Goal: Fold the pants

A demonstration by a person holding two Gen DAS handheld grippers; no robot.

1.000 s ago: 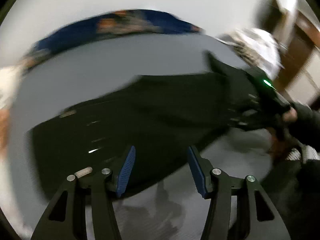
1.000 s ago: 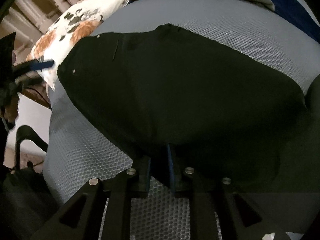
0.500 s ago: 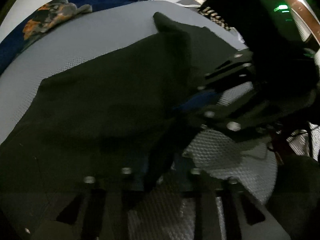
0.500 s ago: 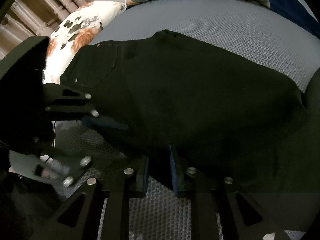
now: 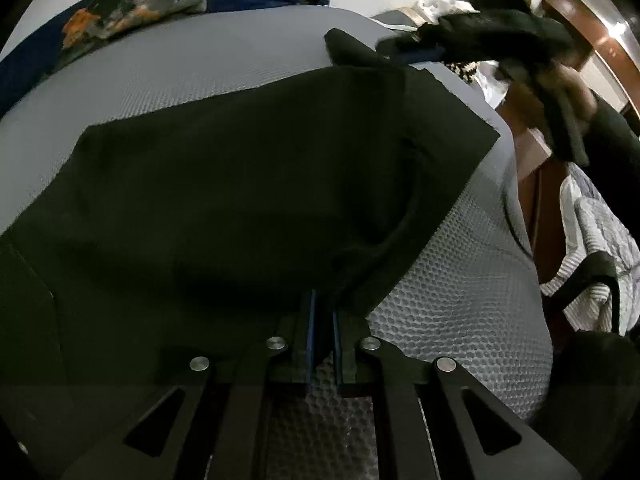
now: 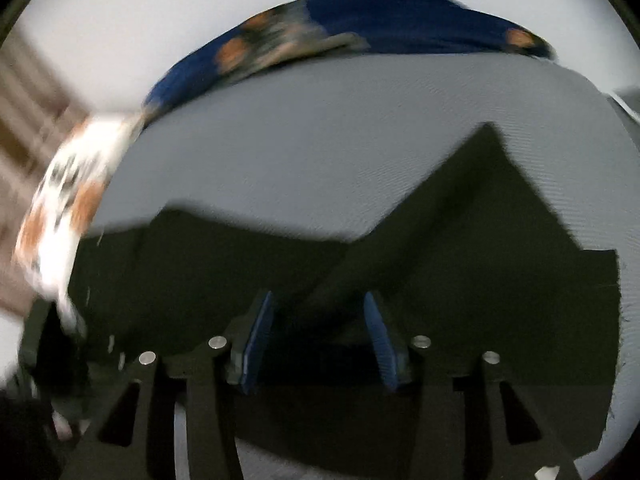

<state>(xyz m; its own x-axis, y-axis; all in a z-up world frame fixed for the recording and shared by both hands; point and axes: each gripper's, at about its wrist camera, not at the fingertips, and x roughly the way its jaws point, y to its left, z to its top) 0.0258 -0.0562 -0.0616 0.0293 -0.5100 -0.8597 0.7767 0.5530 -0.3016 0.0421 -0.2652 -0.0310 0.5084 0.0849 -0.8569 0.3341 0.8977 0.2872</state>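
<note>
Black pants [image 5: 240, 184] lie spread on the grey bed [image 5: 460, 320], filling centre frame. Left gripper [image 5: 323, 312], bottom centre: jaws pinch the pants' near edge. Right gripper [image 6: 318, 320], blurred: jaws spread and opening above the pants, gripping nothing.

**Two wrist fisheyes, both angled down at one bed**

The left wrist camera looks steeply down along its fingers, close over the black fabric pants [image 5: 248, 184] on the grey honeycomb-textured mattress [image 5: 460, 300]. The right wrist camera, blurred, faces likewise from slightly farther back. Both views share the pants [image 6: 460, 280], the mattress [image 6: 320, 140] and the navy floral blanket [image 5: 120, 20] at the far edge [image 6: 360, 24].
</note>
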